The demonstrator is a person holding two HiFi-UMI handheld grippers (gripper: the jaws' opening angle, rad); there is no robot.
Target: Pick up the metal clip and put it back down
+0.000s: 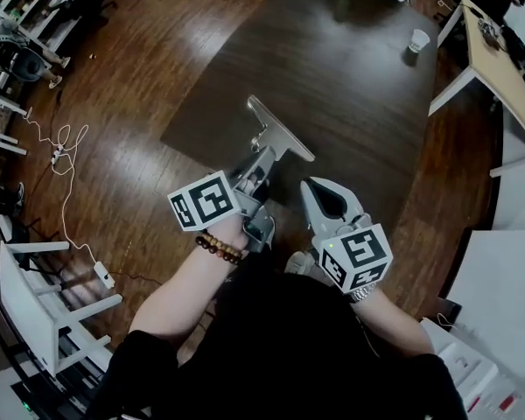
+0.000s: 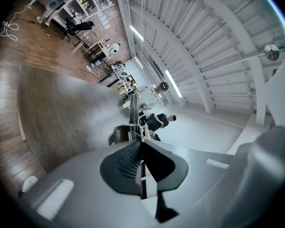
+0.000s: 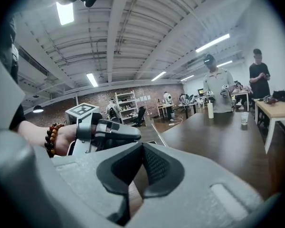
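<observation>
The left gripper [image 1: 261, 160] is clamped on the metal clip [image 1: 280, 134], held aloft over the near edge of the dark table [image 1: 350, 68] and pointing to 1 o'clock. The right gripper [image 1: 316, 188], at its 3 o'clock, has its jaws together on nothing. Open tabletop runs ahead to a paper cup [image 1: 418, 39] at 1 o'clock.

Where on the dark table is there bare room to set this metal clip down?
The dark table is bare across its whole middle, from under the metal clip in the left gripper out to the paper cup at the far right corner. Crowding is only along the far edge, near the cup.
</observation>
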